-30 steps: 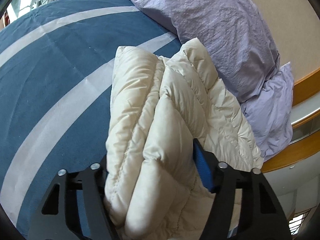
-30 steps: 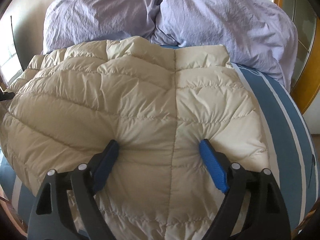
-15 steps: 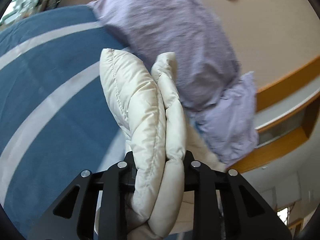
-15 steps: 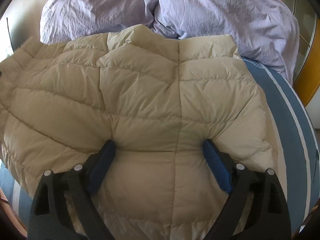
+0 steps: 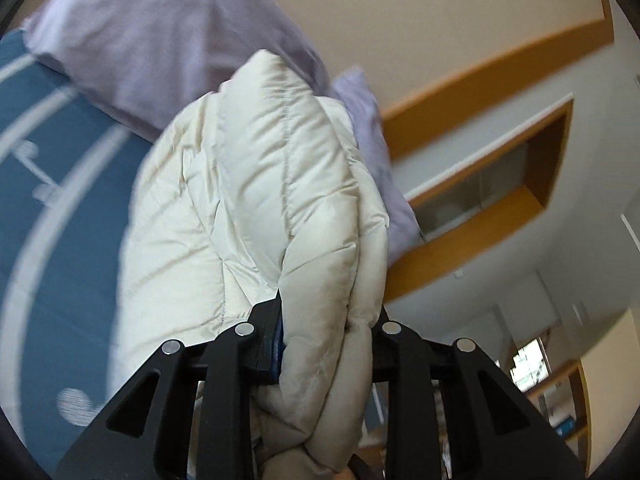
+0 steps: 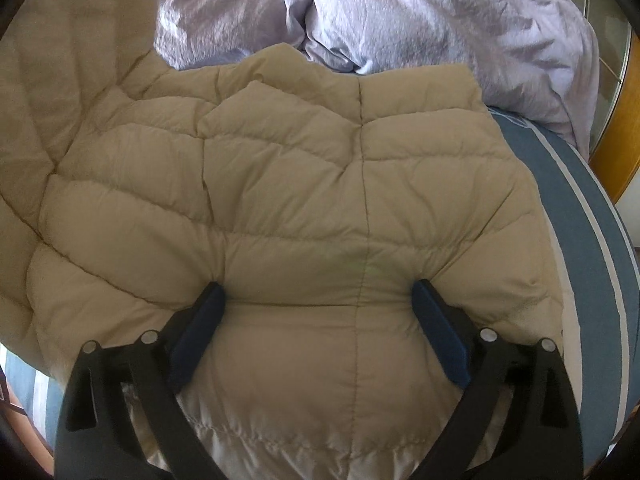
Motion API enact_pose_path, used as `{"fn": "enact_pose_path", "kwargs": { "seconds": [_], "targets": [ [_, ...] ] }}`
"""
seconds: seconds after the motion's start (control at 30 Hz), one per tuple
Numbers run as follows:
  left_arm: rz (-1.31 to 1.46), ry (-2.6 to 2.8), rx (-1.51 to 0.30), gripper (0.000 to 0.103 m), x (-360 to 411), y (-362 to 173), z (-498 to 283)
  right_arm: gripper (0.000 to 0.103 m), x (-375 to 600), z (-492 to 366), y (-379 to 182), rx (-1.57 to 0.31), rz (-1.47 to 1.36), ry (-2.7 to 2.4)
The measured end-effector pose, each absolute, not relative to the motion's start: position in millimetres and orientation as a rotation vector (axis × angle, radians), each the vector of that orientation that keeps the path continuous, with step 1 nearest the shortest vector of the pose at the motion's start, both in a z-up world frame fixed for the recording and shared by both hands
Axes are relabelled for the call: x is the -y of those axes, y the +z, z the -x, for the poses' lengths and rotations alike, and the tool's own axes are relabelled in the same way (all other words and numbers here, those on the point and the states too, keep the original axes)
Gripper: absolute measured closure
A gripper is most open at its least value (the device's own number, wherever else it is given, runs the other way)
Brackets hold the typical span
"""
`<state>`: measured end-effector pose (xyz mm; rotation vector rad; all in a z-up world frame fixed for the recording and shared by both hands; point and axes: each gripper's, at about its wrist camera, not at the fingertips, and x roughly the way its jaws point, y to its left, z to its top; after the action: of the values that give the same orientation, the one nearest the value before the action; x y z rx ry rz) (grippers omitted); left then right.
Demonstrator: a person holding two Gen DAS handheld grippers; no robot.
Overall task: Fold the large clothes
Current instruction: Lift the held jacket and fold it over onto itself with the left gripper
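Observation:
A cream quilted down jacket (image 6: 320, 208) lies on a blue bed with white stripes (image 6: 592, 208). My left gripper (image 5: 326, 332) is shut on a thick bunched edge of the jacket (image 5: 256, 184) and holds it lifted above the bed. My right gripper (image 6: 318, 308) has its jaws spread wide, pressed down into the jacket near its hem, with the padding bulging between the blue pads (image 6: 438, 332). At the left of the right wrist view a lifted part of the jacket (image 6: 60, 92) rises up.
Two lavender pillows (image 6: 400, 12) lie at the head of the bed, just beyond the jacket. A wooden headboard ledge (image 5: 492, 160) and beige wall stand behind them. The blue bedspread (image 5: 60, 200) spreads to the left of the lifted jacket.
My left gripper has risen and tilted up with the jacket edge, so wall and ledge fill its view. The jacket's left part has lifted in the right wrist view. The right gripper stayed put.

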<state>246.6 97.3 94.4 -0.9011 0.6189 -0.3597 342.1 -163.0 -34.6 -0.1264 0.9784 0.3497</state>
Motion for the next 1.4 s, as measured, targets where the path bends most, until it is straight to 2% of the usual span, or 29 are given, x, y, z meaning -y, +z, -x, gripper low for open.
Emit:
{"fn": "enact_pose_path", "kwargs": {
  "seconds": [0.33,0.9,0.93,1.07,1.4],
  "targets": [
    [0.894,-0.47,-0.766,0.077,-10,68,-307,0.008,168,-342,-33,-0.978,0.103,0.375],
    [0.809,-0.448,-0.968,0.076,70,24,-355,0.009,237,-308,-11,-0.863,0.048,0.416],
    [0.799,-0.447,-0.976,0.074,74,24,-355,0.009,237,-307,-11,-0.863,0.046,0.414],
    [0.777,-0.471,-0.996,0.056,81,29,-350,0.009,246,-301,-8,-0.858,0.041,0.395],
    [0.665,-0.396,-0.938,0.051,58,54,-328,0.009,258,-282,5,-0.829,0.029,0.351]
  ]
}}
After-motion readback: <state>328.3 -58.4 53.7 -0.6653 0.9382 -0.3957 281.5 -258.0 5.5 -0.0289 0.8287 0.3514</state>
